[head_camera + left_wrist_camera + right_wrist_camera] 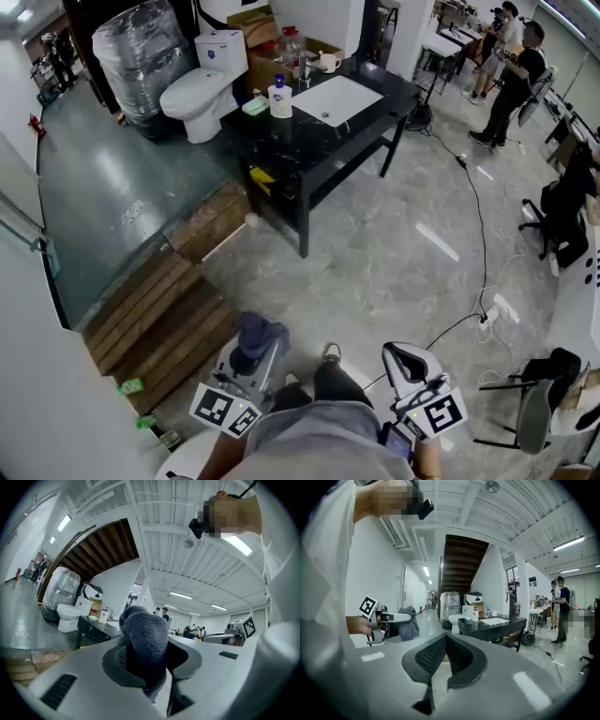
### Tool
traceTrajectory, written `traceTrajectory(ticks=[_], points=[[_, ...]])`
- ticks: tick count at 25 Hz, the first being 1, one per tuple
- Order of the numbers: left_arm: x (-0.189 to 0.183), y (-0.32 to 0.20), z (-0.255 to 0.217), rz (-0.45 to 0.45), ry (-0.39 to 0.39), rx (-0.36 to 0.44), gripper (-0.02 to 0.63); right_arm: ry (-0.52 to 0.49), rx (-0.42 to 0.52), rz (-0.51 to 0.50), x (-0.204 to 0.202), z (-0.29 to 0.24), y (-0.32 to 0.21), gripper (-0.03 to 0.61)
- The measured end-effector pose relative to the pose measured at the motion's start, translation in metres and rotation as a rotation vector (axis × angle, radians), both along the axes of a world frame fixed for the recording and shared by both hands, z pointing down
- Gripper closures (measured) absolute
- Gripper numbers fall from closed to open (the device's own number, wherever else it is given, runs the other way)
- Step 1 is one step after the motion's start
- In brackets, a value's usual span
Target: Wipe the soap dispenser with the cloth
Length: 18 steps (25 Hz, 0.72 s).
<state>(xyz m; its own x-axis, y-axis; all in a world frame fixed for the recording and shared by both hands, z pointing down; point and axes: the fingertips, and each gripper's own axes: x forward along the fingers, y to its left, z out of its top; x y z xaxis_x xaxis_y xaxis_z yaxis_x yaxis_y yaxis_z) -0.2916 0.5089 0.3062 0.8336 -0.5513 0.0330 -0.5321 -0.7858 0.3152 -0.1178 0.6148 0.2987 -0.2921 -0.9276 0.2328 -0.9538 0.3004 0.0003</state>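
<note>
While my left claw (149, 660) pinches the blue-grey cloth (146, 641) tight between its jaws, my right claw (446, 657) is pressed together with nothing in it. Both claws are low and close to my body, and the cloth sticks up out of the left one. Well apart from them, across the grey floor (394, 262), the soap dispenser (279, 98) stands upright on the black counter (309, 142), just beside the white sink (339, 98), with the toilet (199, 94) near it.
</note>
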Motion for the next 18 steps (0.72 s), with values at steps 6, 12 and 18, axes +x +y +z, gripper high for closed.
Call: traceTrajectory(ticks=[6, 12, 18], points=[[0.027, -0.025, -0.017, -0.067, -0.016, 0.057, 0.515, -0.058, 0.01, 0.044, 0.041, -0.002, -0.029, 0.578], [0.07, -0.05, -0.028, -0.106, -0.018, 0.09, 0.515, -0.086, 0.011, 0.086, 0.084, 0.003, -0.056, 0.578], [0.124, -0.067, -0.033, -0.099, -0.02, 0.107, 0.514, -0.061, 0.035, 0.055, 0.117, -0.003, -0.08, 0.578]])
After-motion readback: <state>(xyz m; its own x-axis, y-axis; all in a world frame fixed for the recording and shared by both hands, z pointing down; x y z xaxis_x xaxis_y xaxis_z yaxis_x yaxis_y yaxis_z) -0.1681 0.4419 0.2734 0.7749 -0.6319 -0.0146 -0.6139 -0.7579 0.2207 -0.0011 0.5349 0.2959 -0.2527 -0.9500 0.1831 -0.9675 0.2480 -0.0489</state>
